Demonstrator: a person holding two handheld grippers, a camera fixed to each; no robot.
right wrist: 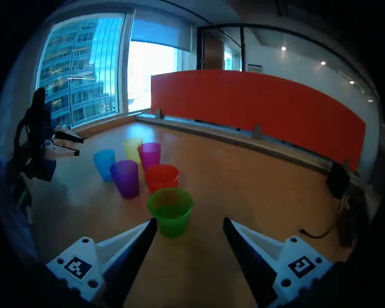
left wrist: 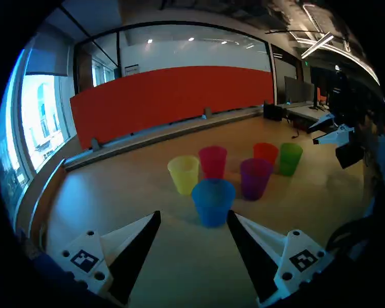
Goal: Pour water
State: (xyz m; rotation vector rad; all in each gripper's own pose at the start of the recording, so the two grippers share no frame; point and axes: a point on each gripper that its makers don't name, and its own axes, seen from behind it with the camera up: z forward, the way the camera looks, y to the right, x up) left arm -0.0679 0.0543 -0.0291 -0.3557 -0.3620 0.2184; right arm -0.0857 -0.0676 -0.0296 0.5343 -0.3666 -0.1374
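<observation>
The blue cup [left wrist: 213,201] and green cup [right wrist: 170,210] are set at opposite edges of a cup cluster [left wrist: 254,177] on the desk [left wrist: 141,185]. Each is lined up just ahead of a gripper, blue for the left gripper [left wrist: 193,212] and green for the right gripper [right wrist: 189,220]. Both pairs of fingers are held wide apart and empty, seemingly so a cup can be taken.
</observation>
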